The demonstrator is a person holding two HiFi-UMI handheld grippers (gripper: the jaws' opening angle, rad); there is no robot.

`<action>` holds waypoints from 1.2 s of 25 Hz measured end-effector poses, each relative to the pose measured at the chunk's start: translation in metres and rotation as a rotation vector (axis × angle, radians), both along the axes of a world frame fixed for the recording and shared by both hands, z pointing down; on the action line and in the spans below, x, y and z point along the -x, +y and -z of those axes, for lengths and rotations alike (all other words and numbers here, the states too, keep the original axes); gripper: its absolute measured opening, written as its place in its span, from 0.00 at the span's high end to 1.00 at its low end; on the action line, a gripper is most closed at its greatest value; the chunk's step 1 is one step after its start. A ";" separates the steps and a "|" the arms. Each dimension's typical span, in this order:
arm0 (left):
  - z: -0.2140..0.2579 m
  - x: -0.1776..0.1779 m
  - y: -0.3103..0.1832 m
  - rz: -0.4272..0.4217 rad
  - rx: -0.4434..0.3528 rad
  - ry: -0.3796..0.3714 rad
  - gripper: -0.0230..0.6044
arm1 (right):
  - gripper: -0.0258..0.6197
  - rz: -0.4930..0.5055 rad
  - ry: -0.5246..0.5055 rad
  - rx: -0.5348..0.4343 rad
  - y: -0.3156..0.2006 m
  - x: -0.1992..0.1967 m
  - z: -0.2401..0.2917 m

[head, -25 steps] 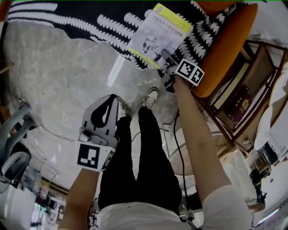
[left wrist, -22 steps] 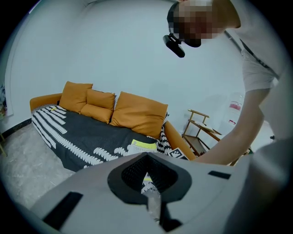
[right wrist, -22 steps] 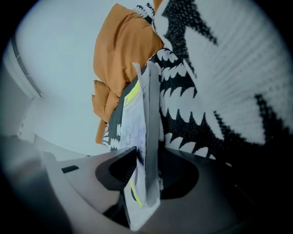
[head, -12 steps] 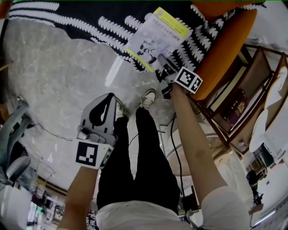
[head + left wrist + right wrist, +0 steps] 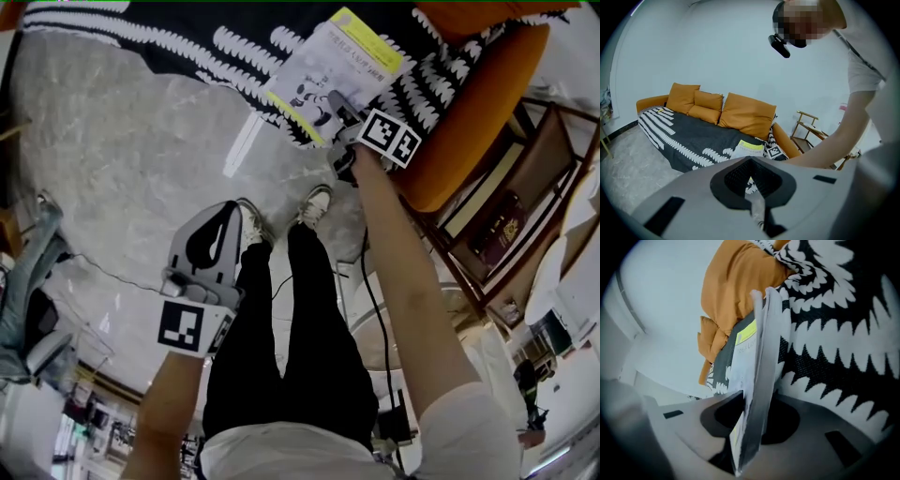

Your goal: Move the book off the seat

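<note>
The book (image 5: 328,70), white with a yellow-green band, lies near the front edge of the sofa seat on a black-and-white patterned throw (image 5: 187,37). My right gripper (image 5: 339,108) is at the book's near corner, and its jaws are closing with the book between them. In the right gripper view the book (image 5: 750,371) shows edge-on and runs down into the right gripper (image 5: 750,427), whose jaws touch both of its faces. My left gripper (image 5: 228,206) hangs shut and holds nothing over the floor, well short of the sofa. From the left gripper (image 5: 752,204) the book (image 5: 749,149) shows on the seat.
The orange sofa arm (image 5: 469,112) is just right of the book, and orange cushions (image 5: 745,115) line the back. A wooden rack (image 5: 506,206) with items stands right of the sofa. The person's shoes (image 5: 314,202) stand on the marble floor below the seat edge. A grey chair (image 5: 28,272) is at the far left.
The right gripper has pushed further onto the book's corner and its jaws have narrowed around it. The left gripper has stayed in place.
</note>
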State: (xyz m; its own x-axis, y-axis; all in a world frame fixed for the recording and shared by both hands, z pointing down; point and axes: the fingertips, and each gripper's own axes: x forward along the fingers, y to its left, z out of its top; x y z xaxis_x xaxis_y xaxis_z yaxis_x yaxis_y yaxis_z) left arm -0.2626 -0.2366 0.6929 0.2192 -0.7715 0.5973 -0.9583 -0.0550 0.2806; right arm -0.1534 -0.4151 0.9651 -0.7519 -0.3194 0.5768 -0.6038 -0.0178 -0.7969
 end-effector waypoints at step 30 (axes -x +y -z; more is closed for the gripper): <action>0.034 0.007 0.018 0.036 -0.075 0.034 0.94 | 0.81 -0.055 0.293 -0.075 0.048 -0.061 0.068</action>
